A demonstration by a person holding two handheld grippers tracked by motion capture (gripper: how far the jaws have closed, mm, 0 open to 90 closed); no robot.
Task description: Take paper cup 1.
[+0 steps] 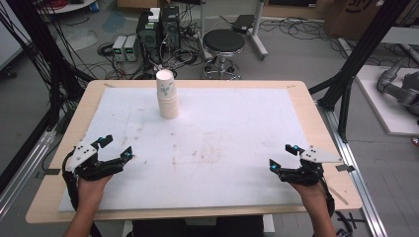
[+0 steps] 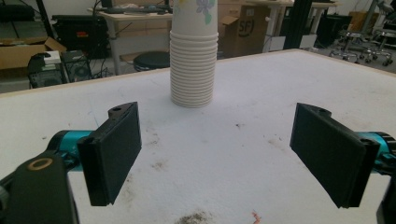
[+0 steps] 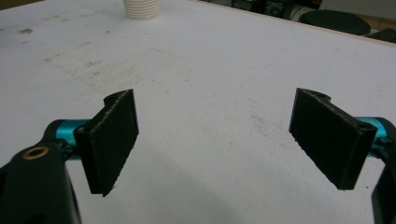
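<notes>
Ribbed paper cup stack (image 1: 167, 96) — tapered, upright on scuffed white mat (image 1: 222, 148).

One stack of white paper cups (image 1: 167, 96) stands at the upper middle of the high view, on one white foam mat (image 1: 222, 148) covering one pale wooden table (image 1: 316, 123); the number of cups in the stack cannot be told exactly. Two black two-jaw grippers, the left gripper (image 1: 116, 148) at lower left and the right gripper (image 1: 281, 157) at lower right, are each held by one hand. Behind the table, at the top of the frame, stands one round black stool (image 1: 224, 42).
</notes>
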